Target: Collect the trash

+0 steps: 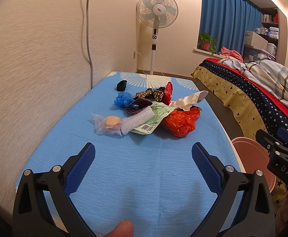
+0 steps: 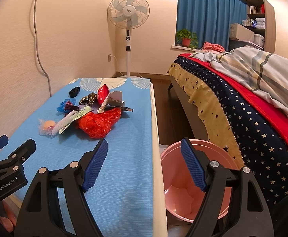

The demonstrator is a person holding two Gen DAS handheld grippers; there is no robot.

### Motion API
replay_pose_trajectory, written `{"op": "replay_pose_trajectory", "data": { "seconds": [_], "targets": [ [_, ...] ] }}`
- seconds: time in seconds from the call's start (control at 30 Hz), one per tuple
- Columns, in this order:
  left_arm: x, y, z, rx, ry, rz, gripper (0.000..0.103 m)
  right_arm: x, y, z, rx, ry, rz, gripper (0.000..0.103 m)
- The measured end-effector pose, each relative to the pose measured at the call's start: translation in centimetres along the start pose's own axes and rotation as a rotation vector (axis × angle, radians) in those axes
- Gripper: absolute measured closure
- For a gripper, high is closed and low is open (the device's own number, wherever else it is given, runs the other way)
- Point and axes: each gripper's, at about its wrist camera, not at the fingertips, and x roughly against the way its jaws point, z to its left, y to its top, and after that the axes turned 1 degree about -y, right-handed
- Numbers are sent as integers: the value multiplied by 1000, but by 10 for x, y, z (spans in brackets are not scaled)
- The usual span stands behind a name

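A pile of trash lies mid-table on the blue cloth (image 1: pixel 136 169): a crumpled red plastic bag (image 1: pixel 180 121) (image 2: pixel 96 123), a green label wrapper (image 1: pixel 153 118), bubble wrap (image 1: pixel 137 119), a clear bag with an orange thing (image 1: pixel 109 125) (image 2: pixel 47 128), a blue plastic wad (image 1: pixel 123 98), white paper (image 1: pixel 187 100) and a second red wrapper (image 1: pixel 168 92). My left gripper (image 1: pixel 144 150) is open and empty, short of the pile. My right gripper (image 2: pixel 144 148) is open and empty, over the table's right edge and the pink bin (image 2: pixel 195 183) on the floor.
A black strap (image 1: pixel 121 85) lies at the table's far end. The wall runs along the table's left side. A bed (image 2: pixel 252 122) with starry covers stands to the right across a narrow floor strip. A standing fan (image 2: pixel 128 19) is in the far corner.
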Motion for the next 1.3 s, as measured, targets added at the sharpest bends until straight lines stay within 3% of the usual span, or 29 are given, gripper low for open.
{"op": "replay_pose_trajectory", "data": {
  "seconds": [0.2,0.43,0.6,0.83,1.3],
  "targets": [
    [0,-2,2,14,6,8,8,-9,-4,8,-36,44,21,29],
    [-8,4,16,81,48,0,9,-29,4,6,-102,135,70,46],
    [-32,14,28,135,77,30,24,-51,12,13,-123,179,55,53],
    [-70,20,41,169,115,53,40,-102,21,29,-202,245,105,53],
    [-136,33,77,266,234,139,40,-173,16,50,-245,320,239,49]
  ]
}}
